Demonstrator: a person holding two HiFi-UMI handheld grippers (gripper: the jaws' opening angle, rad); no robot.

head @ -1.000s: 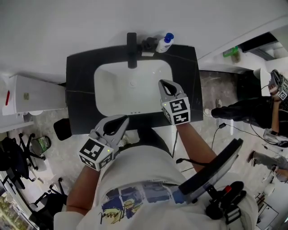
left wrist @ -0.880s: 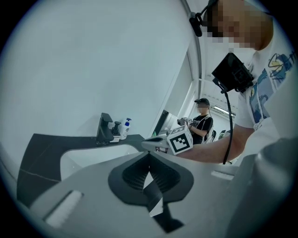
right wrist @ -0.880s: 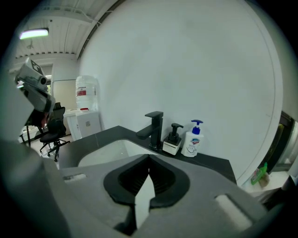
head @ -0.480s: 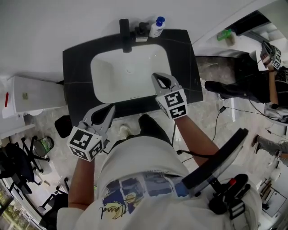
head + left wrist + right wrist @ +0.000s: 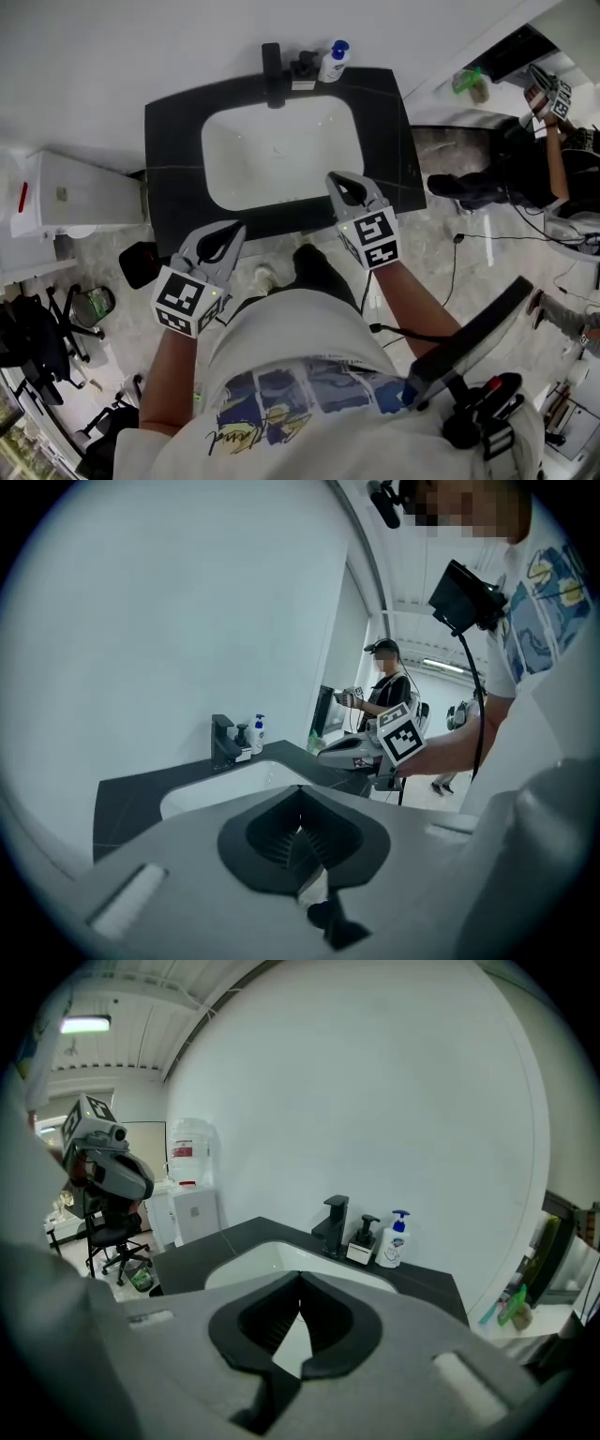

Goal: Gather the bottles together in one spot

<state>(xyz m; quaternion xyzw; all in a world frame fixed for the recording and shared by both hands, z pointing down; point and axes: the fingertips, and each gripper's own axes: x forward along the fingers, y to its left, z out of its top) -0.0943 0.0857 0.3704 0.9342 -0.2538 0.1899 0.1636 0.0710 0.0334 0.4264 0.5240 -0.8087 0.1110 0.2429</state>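
Note:
A white pump bottle with a blue cap [image 5: 333, 62] [image 5: 393, 1241] [image 5: 257, 734] stands at the back of the black counter [image 5: 173, 141]. It is just right of a black soap dispenser [image 5: 305, 67] [image 5: 365, 1239] and the black faucet [image 5: 273, 73]. My right gripper [image 5: 339, 178] [image 5: 300, 1283] hovers over the counter's front right, beside the white basin [image 5: 281, 155], shut and empty. My left gripper [image 5: 232, 234] [image 5: 301, 813] hangs at the counter's front edge, jaws together with nothing in them. Both are far from the bottle.
A green bottle [image 5: 466, 82] [image 5: 511, 1302] sits on a ledge to the right of the counter. A white cabinet [image 5: 75, 197] stands on the left, with office chairs [image 5: 33, 337] on the floor. Another person with grippers [image 5: 553, 103] works at the far right.
The head view has shifted a little. My left gripper has drifted slightly left along the counter's front edge. The right gripper holds about the same place, still shut.

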